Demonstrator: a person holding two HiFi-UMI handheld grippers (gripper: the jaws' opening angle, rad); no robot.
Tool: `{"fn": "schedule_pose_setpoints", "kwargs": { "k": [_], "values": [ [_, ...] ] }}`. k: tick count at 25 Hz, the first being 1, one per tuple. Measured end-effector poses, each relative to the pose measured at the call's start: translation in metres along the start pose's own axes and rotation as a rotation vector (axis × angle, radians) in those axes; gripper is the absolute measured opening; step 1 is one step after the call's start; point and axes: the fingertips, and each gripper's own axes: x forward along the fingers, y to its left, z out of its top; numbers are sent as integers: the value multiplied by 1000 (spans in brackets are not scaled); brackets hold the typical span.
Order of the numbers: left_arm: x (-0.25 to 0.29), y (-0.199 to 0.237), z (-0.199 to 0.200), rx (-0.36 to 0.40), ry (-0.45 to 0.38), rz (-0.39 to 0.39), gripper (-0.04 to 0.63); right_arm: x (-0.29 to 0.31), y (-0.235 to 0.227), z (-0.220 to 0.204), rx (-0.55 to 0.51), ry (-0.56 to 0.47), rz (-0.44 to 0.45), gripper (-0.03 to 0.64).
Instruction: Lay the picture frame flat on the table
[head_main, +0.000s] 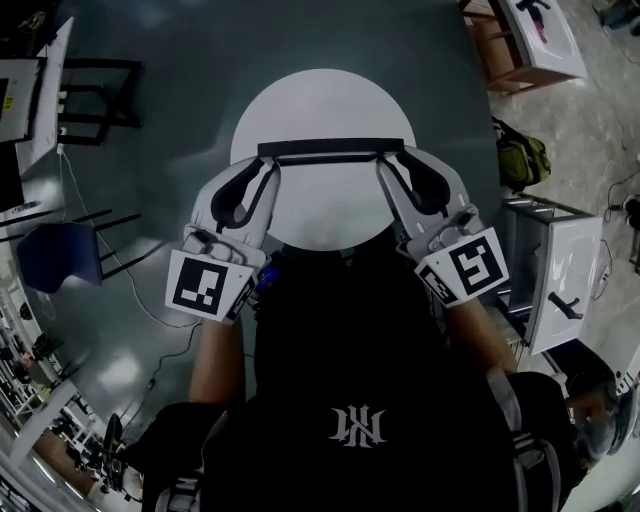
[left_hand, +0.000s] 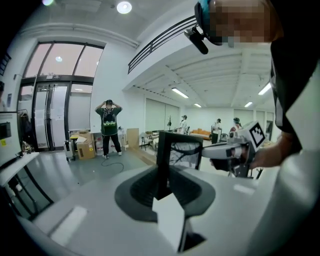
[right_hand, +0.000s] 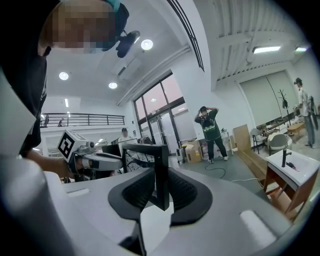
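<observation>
1. Upright over the round white table (head_main: 300, 100): picture frame (head_main: 330, 150), spanning from one gripper to the other.
2. Pinched at its left end between the pads of the left gripper (head_main: 266, 172).
3. Pinched likewise at the opposite end by the right gripper (head_main: 391, 170), facing the left one.

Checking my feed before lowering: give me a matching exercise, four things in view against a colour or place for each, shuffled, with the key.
1 picture frame
2 table
3 chair
4 bag

A white, round, under the frame
B green, floor at right
C black, held at both ends by the left gripper and right gripper
D blue, floor at left

Pairs: 1-C, 2-A, 3-D, 4-B
</observation>
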Motion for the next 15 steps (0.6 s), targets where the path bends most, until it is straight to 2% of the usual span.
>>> {"fn": "schedule_pose_setpoints", "kwargs": {
  "k": [5, 10, 15],
  "values": [
    [25, 30, -22, -13, 2, -57, 61, 32, -11, -22, 6, 33, -61, 63],
    [43, 35, -53, -24, 59, -148, 61, 44, -22, -55, 57, 94, -136, 63],
    [61, 41, -87, -59, 98, -181, 60, 53, -32, -94, 105, 152, -173, 63]
  ]
}}
